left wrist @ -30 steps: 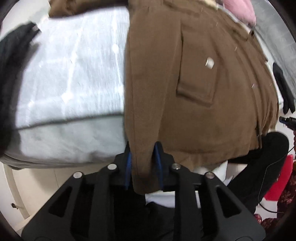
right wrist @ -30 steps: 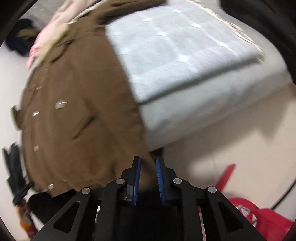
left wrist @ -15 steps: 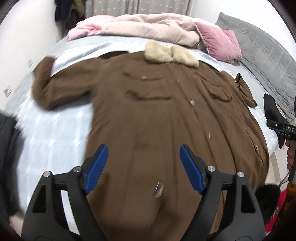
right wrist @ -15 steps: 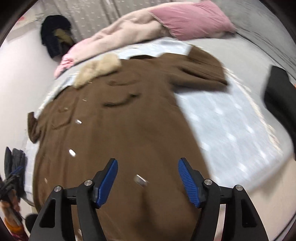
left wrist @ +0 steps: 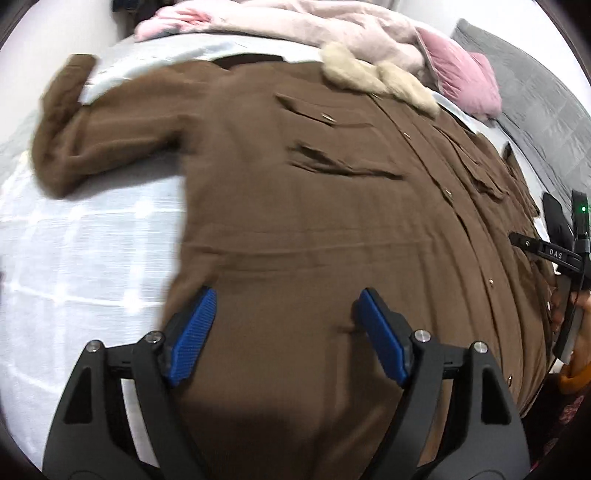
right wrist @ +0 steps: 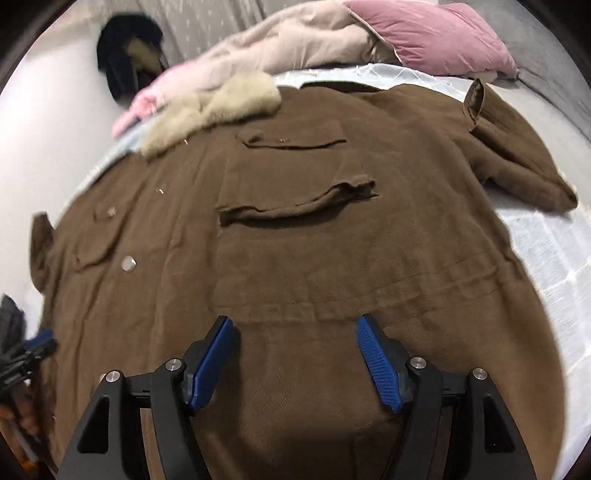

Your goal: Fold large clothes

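brown coat (left wrist: pixel 332 229) lying spread out, front side up, on the pale quilted bed cover (left wrist: pixel 74 258); it takes up most of the bed's near half. pale fur collar (left wrist: pixel 373 79) at the far end of the coat, touching the heap of pink bedding (left wrist: pixel 303 22) beyond it. flap pockets and small metal buttons visible down the coat's front. in the left wrist view one sleeve (left wrist: pixel 96 125) reaches out to the left over the cover, its cuff bent back; in the right wrist view the other sleeve (right wrist: pixel 517 155) reaches out to the right, cuff (right wrist: pixel 474 101) turned up. a horizontal crease crosses the coat just ahead of each pair of tongs.

left gripper (left wrist: pixel 286 332): blue pads spread wide, nothing pinched, poised over the lower part of the coat with bare cloth showing between the pads. right gripper (right wrist: pixel 295 354): blue pads likewise spread, nothing between them but the coat's surface below; jaws not pressing on the fabric.

beyond the coat: pink pillow (right wrist: pixel 432 37) at the head of the bed, grey quilted blanket (left wrist: pixel 535 96) along the bed's edge, dark garment (right wrist: pixel 125 55) hanging against the far wall. right edge of the left wrist view: the other black tool and part of a hand (left wrist: pixel 580 332), blurred.
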The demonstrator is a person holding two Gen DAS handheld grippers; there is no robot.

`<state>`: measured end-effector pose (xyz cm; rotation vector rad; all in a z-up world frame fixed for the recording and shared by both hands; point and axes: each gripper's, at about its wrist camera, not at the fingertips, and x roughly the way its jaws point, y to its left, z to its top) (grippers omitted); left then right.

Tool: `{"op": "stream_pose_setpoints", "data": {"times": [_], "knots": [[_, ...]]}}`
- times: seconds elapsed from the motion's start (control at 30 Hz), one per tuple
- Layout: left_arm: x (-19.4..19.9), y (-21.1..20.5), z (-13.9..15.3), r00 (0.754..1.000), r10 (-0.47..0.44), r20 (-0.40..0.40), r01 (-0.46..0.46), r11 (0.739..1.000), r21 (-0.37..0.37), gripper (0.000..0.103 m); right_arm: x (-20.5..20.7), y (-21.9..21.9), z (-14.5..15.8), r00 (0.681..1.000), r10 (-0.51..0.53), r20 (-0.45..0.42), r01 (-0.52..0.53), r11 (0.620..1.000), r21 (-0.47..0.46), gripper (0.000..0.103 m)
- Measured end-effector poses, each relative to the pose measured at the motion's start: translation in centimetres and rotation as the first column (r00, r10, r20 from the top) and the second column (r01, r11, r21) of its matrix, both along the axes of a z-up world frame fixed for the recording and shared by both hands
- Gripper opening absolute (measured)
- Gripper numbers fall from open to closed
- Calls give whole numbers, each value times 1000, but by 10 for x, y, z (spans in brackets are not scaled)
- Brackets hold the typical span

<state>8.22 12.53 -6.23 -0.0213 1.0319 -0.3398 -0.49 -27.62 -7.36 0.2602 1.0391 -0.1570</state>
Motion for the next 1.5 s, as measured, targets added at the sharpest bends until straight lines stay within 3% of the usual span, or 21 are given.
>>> {"op": "stream_pose_setpoints", "data": {"times": [0.07, 0.17, 0.27, 0.47, 0.53, 0.6, 0.7, 0.77, 0.8, 0.83, 0.87, 0.9, 1.23, 1.27, 1.4, 1.5], "knots": [[9, 14, 11, 999, 49, 6, -49, 999, -8, 80, 9, -1, 1, 999, -23, -40, 23, 1000, 12, 72], [29, 30, 32, 984, 147, 104, -156, 983, 91, 80, 18, 3, 9, 999, -34, -38, 36, 997, 66, 72], [63, 52, 48, 956, 230, 183, -262, 950, 172, 80, 30, 9, 10, 999, -8, -41, 12, 995, 96, 76], [152, 100, 50, 888, 393, 238, -442, 873, 208, 80, 33, 15, 10, 998, 7, -59, -3, 998, 65, 77], [178, 112, 43, 862, 442, 249, -496, 836, 234, 80, 37, 15, 10, 998, 7, -63, -3, 998, 60, 77], [194, 124, 39, 840, 478, 258, -536, 806, 253, 80, 38, 14, 10, 998, 5, -63, -2, 998, 58, 77], [210, 147, 31, 788, 535, 304, -610, 743, 274, 78, 41, 15, 6, 997, 1, -80, 2, 999, 34, 77], [218, 158, 30, 772, 556, 307, -632, 726, 274, 72, 46, 19, 4, 996, 6, -88, -6, 1000, -3, 78], [218, 165, 30, 768, 565, 301, -636, 726, 262, 67, 48, 22, 4, 996, 11, -92, -13, 1000, -26, 78], [218, 169, 31, 769, 567, 296, -636, 729, 253, 50, 49, 23, 3, 996, 14, -93, -17, 999, -40, 79], [215, 175, 33, 771, 565, 294, -632, 735, 245, 20, 51, 25, 3, 995, 16, -94, -21, 998, -53, 80], [211, 180, 36, 773, 563, 291, -629, 737, 247, 6, 52, 27, 2, 995, 16, -94, -22, 998, -63, 80], [105, 235, 112, 683, 626, 377, -691, 721, 55, 7, 49, 26, 4, 997, -3, -83, -2, 999, -55, 82], [93, 244, 117, 676, 637, 372, -699, 714, 47, 9, 48, 27, 4, 997, -4, -83, 0, 999, -55, 82], [65, 274, 116, 642, 713, 283, -758, 645, 95, 20, 47, 31, 5, 997, 0, -81, -3, 999, -45, 82], [48, 283, 118, 650, 724, 232, -753, 654, 69, 24, 44, 31, 6, 997, -1, -77, -2, 1000, -29, 82]]}}
